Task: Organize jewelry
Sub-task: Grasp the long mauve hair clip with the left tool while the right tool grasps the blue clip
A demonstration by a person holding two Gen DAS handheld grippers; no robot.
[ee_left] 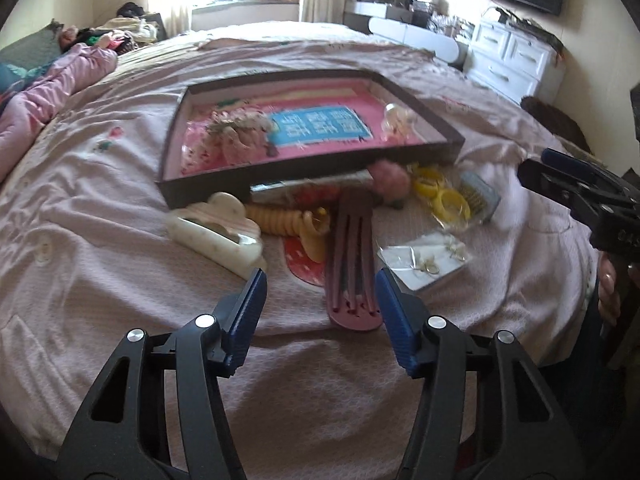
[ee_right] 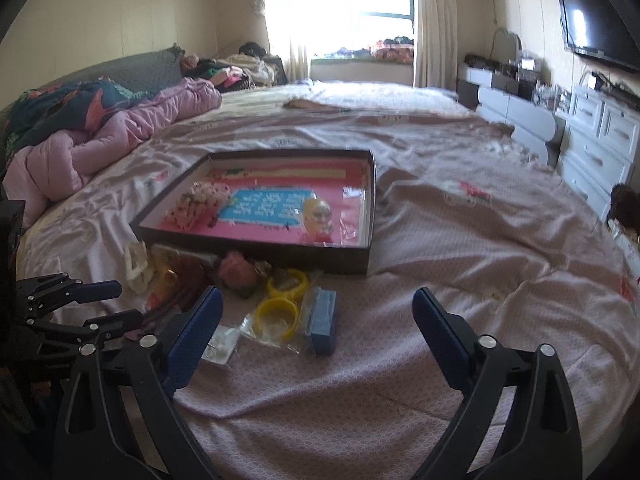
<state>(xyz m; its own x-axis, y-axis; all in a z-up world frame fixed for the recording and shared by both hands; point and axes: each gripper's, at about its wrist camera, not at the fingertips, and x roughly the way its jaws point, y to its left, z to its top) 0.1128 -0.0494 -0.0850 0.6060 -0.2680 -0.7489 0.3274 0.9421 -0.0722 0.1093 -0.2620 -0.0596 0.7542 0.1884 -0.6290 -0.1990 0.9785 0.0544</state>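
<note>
Jewelry pieces heaped on pink bedspread (ee_left: 120, 216) against shallow dark cardboard tray (ee_left: 208, 192). Long mauve plastic hair clip (ee_left: 352, 264) between left gripper (ee_left: 320, 280) pads, untouched. Right gripper (ee_right: 318, 308) gaping, empty, above yellow bangles (ee_right: 280, 312).

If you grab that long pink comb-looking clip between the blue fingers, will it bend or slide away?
The long mauve plastic hair clip looks moulded and rigid, so it probably won't flop. Its smooth surface might slip a little. Lying flat on the soft pink bedspread, it's unlikely to roll.
</note>
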